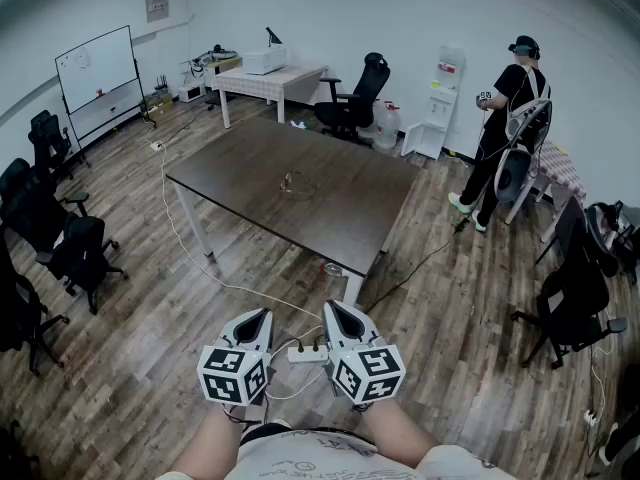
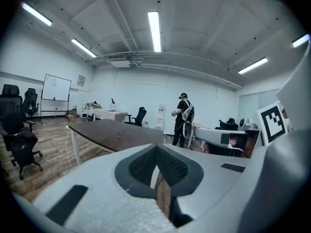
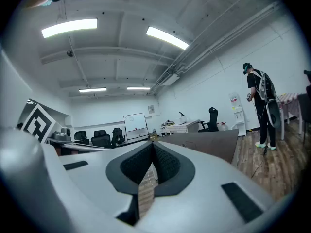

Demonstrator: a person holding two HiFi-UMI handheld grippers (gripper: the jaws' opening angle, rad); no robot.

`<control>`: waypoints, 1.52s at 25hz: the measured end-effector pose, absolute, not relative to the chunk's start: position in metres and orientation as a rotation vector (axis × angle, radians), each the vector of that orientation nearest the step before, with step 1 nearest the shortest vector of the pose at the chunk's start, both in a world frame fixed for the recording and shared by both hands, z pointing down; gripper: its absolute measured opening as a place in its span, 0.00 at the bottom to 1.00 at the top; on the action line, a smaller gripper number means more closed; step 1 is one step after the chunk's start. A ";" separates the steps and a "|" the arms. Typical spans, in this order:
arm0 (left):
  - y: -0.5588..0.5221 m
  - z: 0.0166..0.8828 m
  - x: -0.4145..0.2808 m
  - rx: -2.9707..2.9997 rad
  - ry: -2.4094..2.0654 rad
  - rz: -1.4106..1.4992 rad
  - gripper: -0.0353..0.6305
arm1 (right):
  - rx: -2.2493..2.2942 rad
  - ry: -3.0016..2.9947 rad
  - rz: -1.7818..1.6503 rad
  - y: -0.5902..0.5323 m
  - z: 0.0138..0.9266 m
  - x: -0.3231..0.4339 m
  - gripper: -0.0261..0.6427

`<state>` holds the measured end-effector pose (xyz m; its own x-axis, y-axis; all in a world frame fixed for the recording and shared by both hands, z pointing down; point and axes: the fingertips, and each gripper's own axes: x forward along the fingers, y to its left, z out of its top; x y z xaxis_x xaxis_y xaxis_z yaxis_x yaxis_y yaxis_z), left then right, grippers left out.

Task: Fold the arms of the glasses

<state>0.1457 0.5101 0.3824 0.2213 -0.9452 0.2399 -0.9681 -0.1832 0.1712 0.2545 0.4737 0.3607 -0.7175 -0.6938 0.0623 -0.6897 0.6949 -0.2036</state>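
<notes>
Count taken from the head view. One pair of glasses (image 1: 290, 182) lies near the middle of the one dark bench (image 1: 340, 218); the position of its arms cannot be made out at this range. Two grippers are held side by side over the wood floor (image 1: 140, 368), well apart from the bench. The left gripper (image 1: 262, 314) is closed and empty, and the right gripper (image 1: 333, 307) is likewise closed on nothing. One power strip (image 1: 308, 353) lies on the floor, seen between them. One person (image 1: 505, 133) stands beyond the bench's right end. One whiteboard (image 1: 98, 68) stands at the far left.

The left tool (image 1: 258, 318) and right tool (image 1: 338, 313) are held side by side near the torso, jaws closed and empty.
</notes>
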 end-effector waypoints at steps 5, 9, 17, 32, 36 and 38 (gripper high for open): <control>0.504 0.383 0.143 2.214 -1.811 0.139 0.07 | -1.194 2.859 -0.326 0.467 0.361 0.255 0.06; 0.501 0.383 0.148 2.204 -1.825 0.137 0.07 | -1.216 2.853 -0.360 0.462 0.366 0.263 0.06; 0.502 0.392 0.157 2.163 -1.822 0.128 0.07 | -1.255 2.867 -0.375 0.466 0.377 0.276 0.06; 0.464 0.413 0.134 2.150 -1.818 0.150 0.07 | -1.178 2.932 -0.386 0.433 0.396 0.244 0.06; 0.437 0.412 0.111 2.154 -1.820 0.149 0.07 | -1.169 2.940 -0.370 0.404 0.393 0.219 0.06; 0.421 0.411 0.094 2.151 -1.821 0.145 0.07 | -1.160 2.948 -0.359 0.390 0.390 0.202 0.06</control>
<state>0.0944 0.4213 0.4112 0.1833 -0.9427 0.2789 -0.9749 -0.1379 0.1747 0.2017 0.3900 0.3900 -0.7342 -0.6673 0.1254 -0.6779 0.7100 -0.1907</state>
